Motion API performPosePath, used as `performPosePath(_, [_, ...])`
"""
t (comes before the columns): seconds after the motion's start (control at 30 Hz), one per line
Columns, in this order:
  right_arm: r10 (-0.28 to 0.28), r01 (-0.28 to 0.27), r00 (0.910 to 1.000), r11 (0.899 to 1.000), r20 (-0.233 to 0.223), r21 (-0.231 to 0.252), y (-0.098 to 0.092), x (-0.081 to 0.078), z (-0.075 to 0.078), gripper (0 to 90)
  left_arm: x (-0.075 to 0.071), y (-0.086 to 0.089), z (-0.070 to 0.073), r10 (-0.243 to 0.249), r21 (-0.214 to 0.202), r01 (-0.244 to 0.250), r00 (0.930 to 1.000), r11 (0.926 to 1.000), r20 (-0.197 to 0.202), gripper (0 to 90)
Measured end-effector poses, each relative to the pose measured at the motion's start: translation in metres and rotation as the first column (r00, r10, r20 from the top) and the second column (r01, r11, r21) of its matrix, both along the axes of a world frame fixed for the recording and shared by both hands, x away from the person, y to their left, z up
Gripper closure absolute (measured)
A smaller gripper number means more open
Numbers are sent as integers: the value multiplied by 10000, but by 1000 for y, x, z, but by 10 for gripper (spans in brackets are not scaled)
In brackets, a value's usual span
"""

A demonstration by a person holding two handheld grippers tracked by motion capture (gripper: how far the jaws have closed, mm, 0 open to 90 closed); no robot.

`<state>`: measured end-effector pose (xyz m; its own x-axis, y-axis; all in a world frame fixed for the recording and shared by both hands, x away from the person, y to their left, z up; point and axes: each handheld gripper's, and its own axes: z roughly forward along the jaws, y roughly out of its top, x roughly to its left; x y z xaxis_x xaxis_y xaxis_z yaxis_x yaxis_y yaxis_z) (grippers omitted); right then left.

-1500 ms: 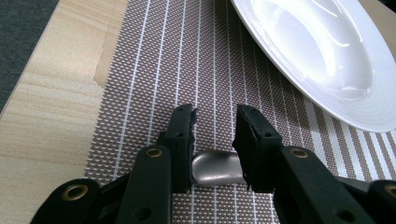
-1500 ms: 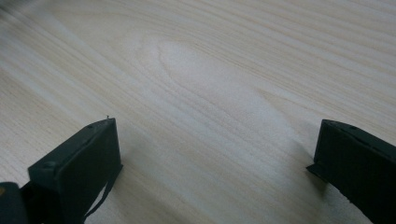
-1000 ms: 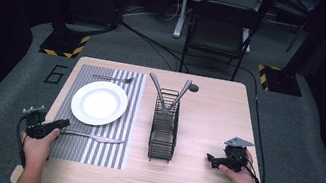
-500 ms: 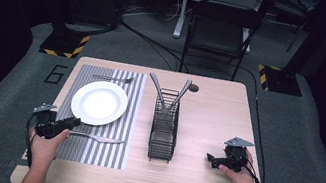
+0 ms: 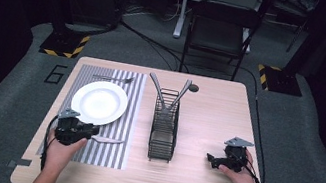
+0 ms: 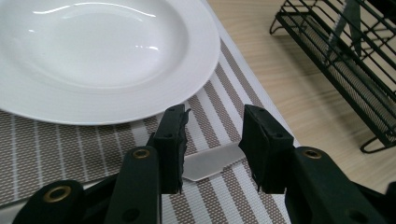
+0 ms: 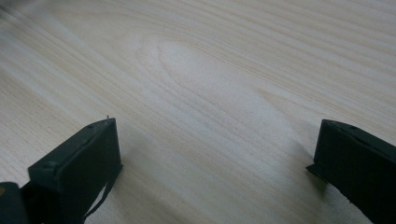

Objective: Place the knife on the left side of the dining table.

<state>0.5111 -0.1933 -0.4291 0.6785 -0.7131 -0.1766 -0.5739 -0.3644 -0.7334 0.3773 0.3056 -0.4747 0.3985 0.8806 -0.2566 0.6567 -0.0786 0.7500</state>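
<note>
A silver knife [image 5: 110, 140] lies on the striped placemat [image 5: 104, 155], just in front of a white plate [image 5: 99, 102]. My left gripper [image 5: 92, 132] is down over the knife's left part, open. In the left gripper view, a flat pale piece of the knife [image 6: 212, 162] lies on the mat between the parted jaws of the left gripper [image 6: 212, 140]; I cannot tell whether they touch it. The plate [image 6: 93, 56] is right beyond. My right gripper [image 5: 210, 159] rests on bare wood at the right. The right gripper [image 7: 215, 154] is wide open with nothing in it.
A black wire rack [image 5: 164, 130] stands mid-table with two utensils [image 5: 171, 93] leaning out of its far end; its corner [image 6: 345, 70] is close on the left gripper's right. A fork [image 5: 112, 78] lies beyond the plate. A dark chair [image 5: 220, 30] stands behind the table.
My left gripper has moved right and forward onto the placemat, over the knife's near end. The right gripper has stayed where it was.
</note>
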Motion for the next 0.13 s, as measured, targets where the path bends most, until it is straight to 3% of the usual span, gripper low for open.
performPosePath(0.13, [33, -33, 10000, 10000, -9, -10, 0, 0, 0, 0, 1, -6, -3, -232, 90, 232, 9997, 9997, 41, 587])
